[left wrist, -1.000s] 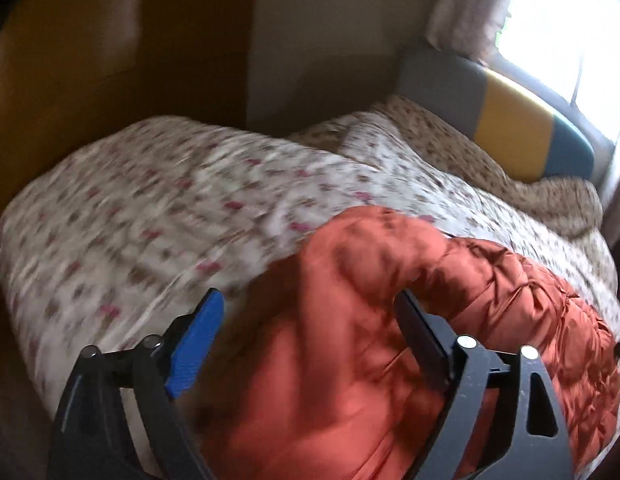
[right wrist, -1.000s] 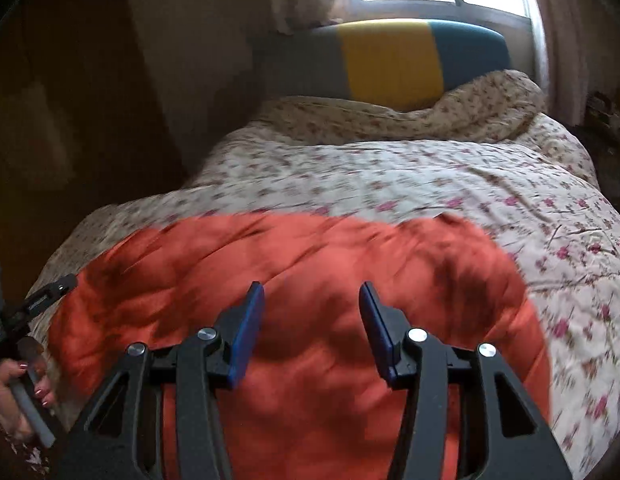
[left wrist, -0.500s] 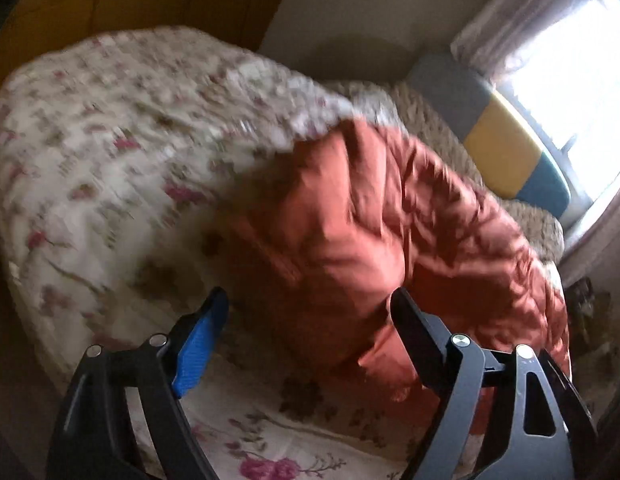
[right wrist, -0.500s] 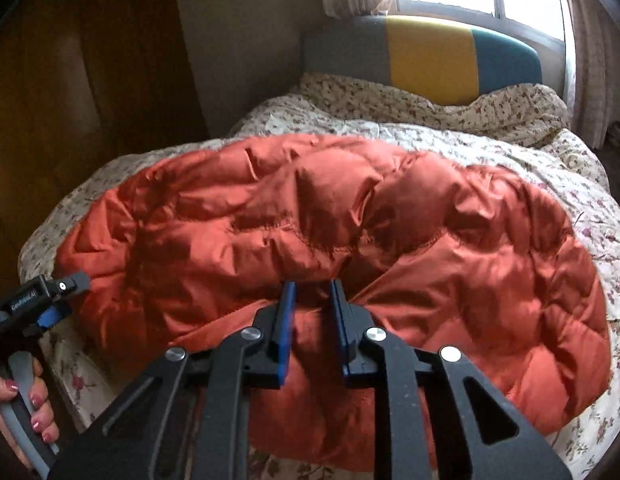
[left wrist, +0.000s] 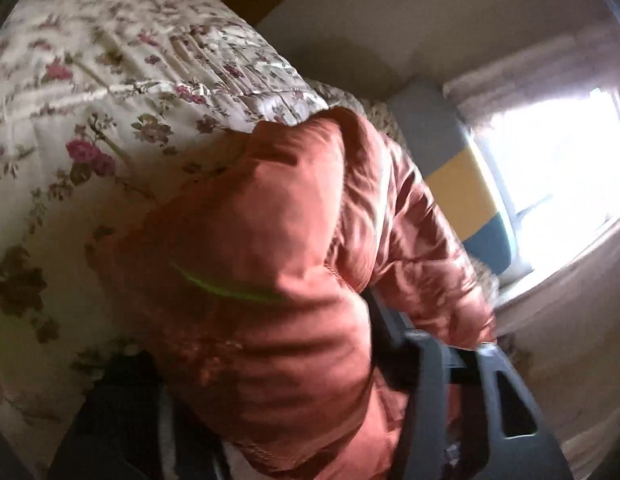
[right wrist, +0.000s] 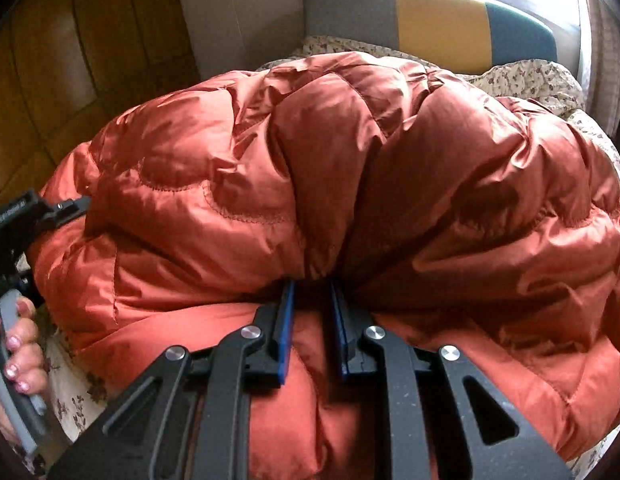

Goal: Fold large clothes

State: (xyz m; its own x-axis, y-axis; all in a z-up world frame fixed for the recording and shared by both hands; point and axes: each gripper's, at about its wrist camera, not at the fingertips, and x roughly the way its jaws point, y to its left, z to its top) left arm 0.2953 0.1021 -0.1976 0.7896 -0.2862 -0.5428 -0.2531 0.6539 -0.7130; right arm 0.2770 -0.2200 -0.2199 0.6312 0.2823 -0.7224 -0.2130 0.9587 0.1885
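Note:
A large rust-orange quilted down jacket (right wrist: pixel 350 168) lies bunched on the floral bed cover (left wrist: pixel 89 80). My right gripper (right wrist: pixel 312 292) is shut on a pinched fold at the jacket's near edge. In the left wrist view the jacket (left wrist: pixel 277 264) fills the space between the fingers; one dark finger (left wrist: pixel 386 332) shows at the right, the other is hidden under fabric. The left gripper (right wrist: pixel 65 210) also shows at the jacket's left edge in the right wrist view, held by a hand.
The bed's grey, yellow and teal headboard (right wrist: pixel 438 20) stands at the far end under a bright window (left wrist: pixel 558 152). A wooden wardrobe (right wrist: pixel 69 64) is left of the bed. A crumpled floral blanket (right wrist: pixel 526 76) lies by the headboard.
My right gripper has closed on the jacket's near fold and stays there. My left gripper has moved in on the jacket's left end, which now covers its fingers.

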